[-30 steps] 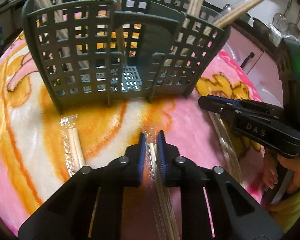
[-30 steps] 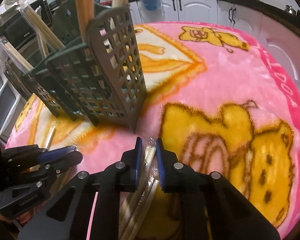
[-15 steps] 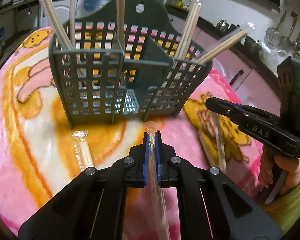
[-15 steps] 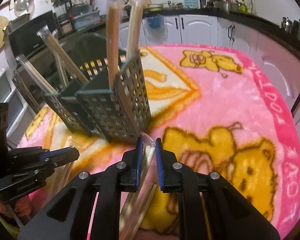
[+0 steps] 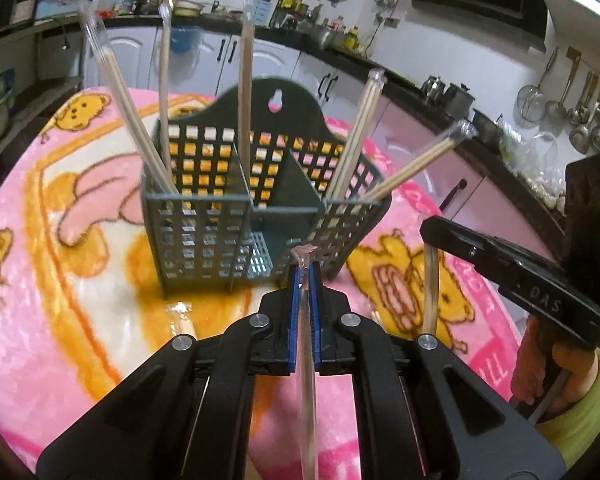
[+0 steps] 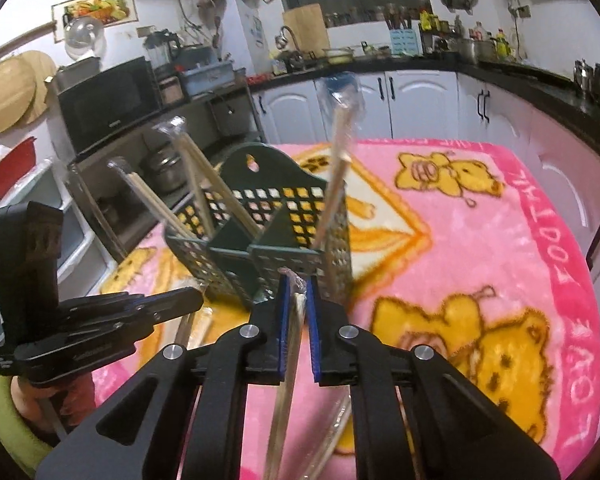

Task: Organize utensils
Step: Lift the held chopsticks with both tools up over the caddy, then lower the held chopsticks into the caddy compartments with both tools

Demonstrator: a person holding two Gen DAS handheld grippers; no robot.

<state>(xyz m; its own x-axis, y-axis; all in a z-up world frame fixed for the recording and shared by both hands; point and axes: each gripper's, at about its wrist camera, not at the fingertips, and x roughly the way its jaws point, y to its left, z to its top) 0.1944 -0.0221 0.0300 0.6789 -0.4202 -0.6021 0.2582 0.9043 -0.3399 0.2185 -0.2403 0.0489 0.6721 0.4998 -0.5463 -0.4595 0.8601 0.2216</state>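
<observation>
**Both grippers clamp wrapped chopsticks**

Left wrist: the left gripper (image 5: pixel 305 276) is closed on a wrapped chopstick pair (image 5: pixel 307 360); the green caddy (image 5: pixel 204 240) stands just ahead.

Right wrist: the right gripper (image 6: pixel 297 286) pinches another wrapped pair (image 6: pixel 288 360), caddy just ahead, slightly left.

Open middle compartment of the caddy (image 5: pixel 236 216), leaning wrapped chopsticks (image 5: pixel 356 136) crowding both sides.

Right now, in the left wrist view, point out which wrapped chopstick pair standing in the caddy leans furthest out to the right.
The rightmost wrapped chopstick pair in the green caddy. It tips low over the right corner, its tip far outside the rim; the other pairs stand much steeper.
</observation>
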